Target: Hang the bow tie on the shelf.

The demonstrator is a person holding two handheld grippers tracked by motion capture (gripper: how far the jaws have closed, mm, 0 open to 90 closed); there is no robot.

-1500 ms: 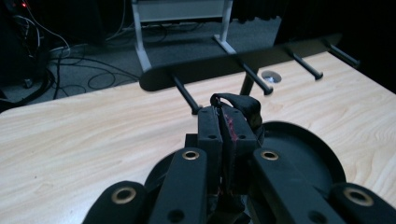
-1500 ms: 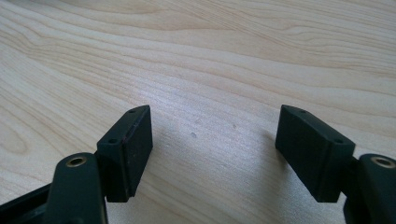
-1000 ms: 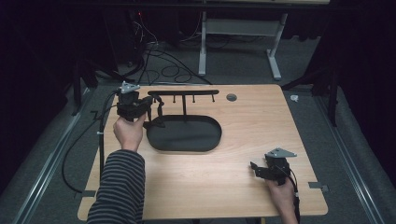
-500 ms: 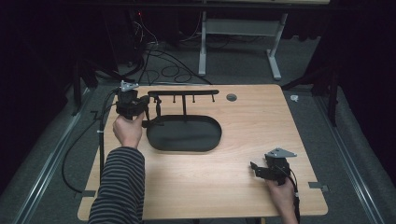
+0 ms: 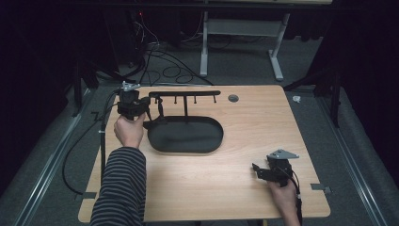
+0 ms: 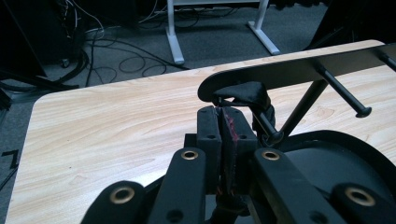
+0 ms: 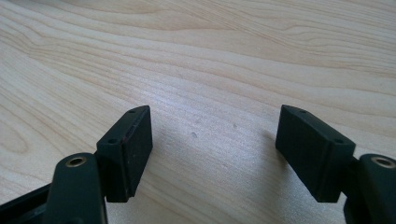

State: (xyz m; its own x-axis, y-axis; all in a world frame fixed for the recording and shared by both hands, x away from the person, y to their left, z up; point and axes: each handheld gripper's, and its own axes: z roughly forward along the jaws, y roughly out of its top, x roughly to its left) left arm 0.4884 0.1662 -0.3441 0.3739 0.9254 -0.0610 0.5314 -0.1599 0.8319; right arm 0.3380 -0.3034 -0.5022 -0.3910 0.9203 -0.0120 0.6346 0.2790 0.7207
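The left gripper [image 6: 219, 114] is squeezed shut on a thin black strap [image 6: 247, 93] hanging on the end peg of the black rack [image 5: 184, 95]. The right gripper [image 7: 212, 149] rests wide open, holding nothing, near the table [image 5: 254, 117] front.

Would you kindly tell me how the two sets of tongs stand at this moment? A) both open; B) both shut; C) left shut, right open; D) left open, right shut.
C: the left tongs have their pads pressed together beside the black rack, on what looks like a thin black strap, while the right tongs stand wide apart over the bare wooden table.
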